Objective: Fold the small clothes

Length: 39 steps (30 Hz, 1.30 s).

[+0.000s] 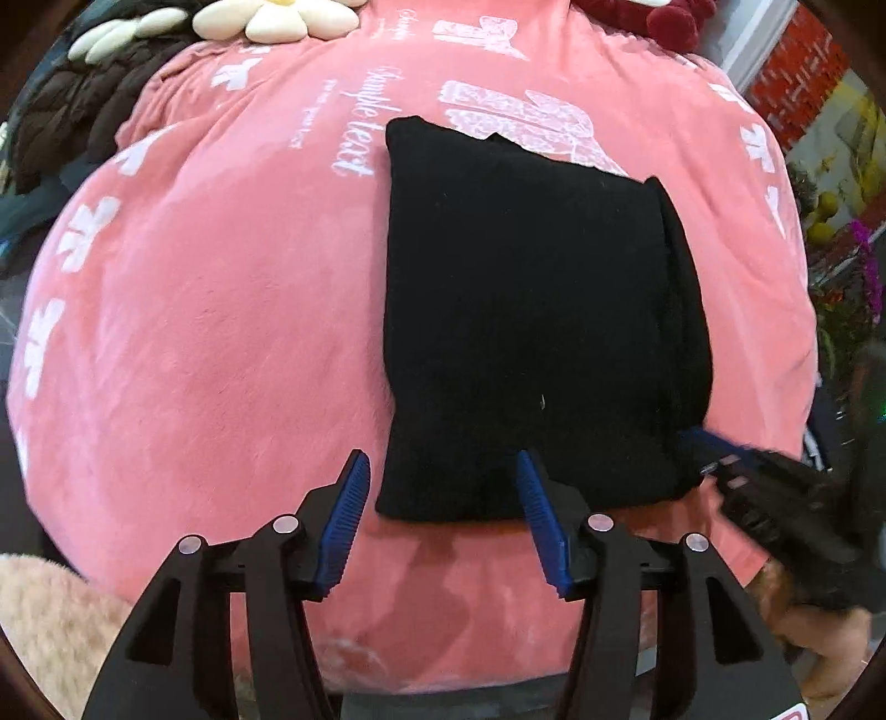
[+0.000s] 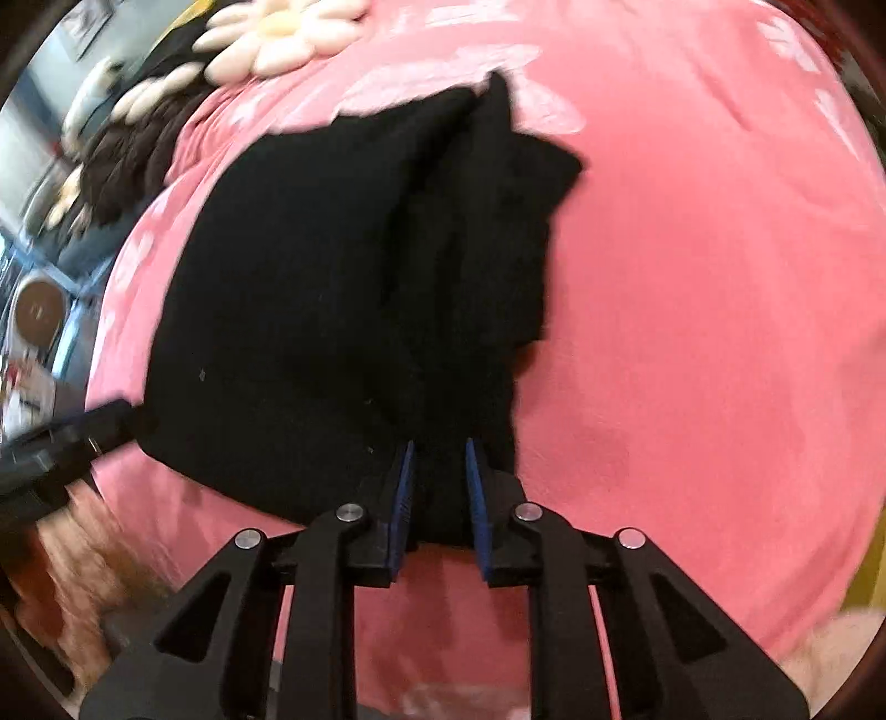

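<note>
Left wrist view shows the black garment lying folded into a rough rectangle on the pink blanket, its near edge just ahead of my left gripper. That gripper stands open with nothing pinched: its left blue pad sits over bare pink fabric, while its right pad overlaps the garment's near edge, and I cannot tell whether it touches the cloth. At the garment's near right corner my right gripper comes in from the side, blurred. From the right wrist view, the same black garment fills the middle, with a loose layered flap along its right side, and my right gripper has its jaws drawn close on a bunched fold of that cloth at the near edge, the blue pads pressing it from both sides. The pink blanket carries white printed motifs and lettering. Beyond its far edge lie a cream flower-shaped cushion and a dark brown quilted item.
</note>
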### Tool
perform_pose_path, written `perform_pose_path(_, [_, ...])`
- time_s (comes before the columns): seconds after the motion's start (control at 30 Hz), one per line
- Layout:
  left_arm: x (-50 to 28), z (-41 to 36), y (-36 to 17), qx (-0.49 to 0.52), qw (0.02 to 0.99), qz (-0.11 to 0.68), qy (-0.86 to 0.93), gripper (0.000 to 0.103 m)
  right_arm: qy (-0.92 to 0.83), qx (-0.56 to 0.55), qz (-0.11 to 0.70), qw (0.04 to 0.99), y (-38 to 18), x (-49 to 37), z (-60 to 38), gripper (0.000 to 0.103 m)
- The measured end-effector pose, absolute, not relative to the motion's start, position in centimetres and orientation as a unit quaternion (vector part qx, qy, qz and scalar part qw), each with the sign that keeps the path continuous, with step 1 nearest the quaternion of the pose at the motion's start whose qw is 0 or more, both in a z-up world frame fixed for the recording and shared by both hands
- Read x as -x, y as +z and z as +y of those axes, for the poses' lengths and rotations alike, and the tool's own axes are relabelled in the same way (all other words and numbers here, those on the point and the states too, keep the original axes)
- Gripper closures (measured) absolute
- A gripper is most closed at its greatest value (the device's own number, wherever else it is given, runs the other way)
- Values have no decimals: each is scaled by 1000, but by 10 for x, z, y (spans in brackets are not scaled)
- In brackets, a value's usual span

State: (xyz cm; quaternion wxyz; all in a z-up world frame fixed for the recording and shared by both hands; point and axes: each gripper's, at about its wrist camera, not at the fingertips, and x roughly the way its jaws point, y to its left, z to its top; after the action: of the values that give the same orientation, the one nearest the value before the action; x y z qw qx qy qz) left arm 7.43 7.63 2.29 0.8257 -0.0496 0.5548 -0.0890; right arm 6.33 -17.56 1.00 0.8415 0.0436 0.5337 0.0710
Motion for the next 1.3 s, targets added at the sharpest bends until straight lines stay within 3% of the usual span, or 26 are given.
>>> perform_pose_path(0.27, [-39, 53, 20, 1, 837, 540, -89, 44, 47, -50, 514, 855, 14, -13, -177, 72])
perform_pose_path(0.47, [-20, 48, 11, 4, 833, 547, -84, 44, 51, -53, 521, 850, 2, 10, -185, 71])
perform_pose_path(0.57, [-14, 48, 8, 0, 832, 549, -78, 44, 50, -57, 519, 852, 1, 12, -186, 65])
perform_pose_path(1.13, [-8, 54, 0, 10, 827, 559, -63, 44, 44, -93, 524, 846, -4, 7, -198, 64])
perform_pose_path(1.3, [-42, 71, 13, 90, 834, 537, -88, 31, 50, -125, 503, 854, 14, -19, -204, 46])
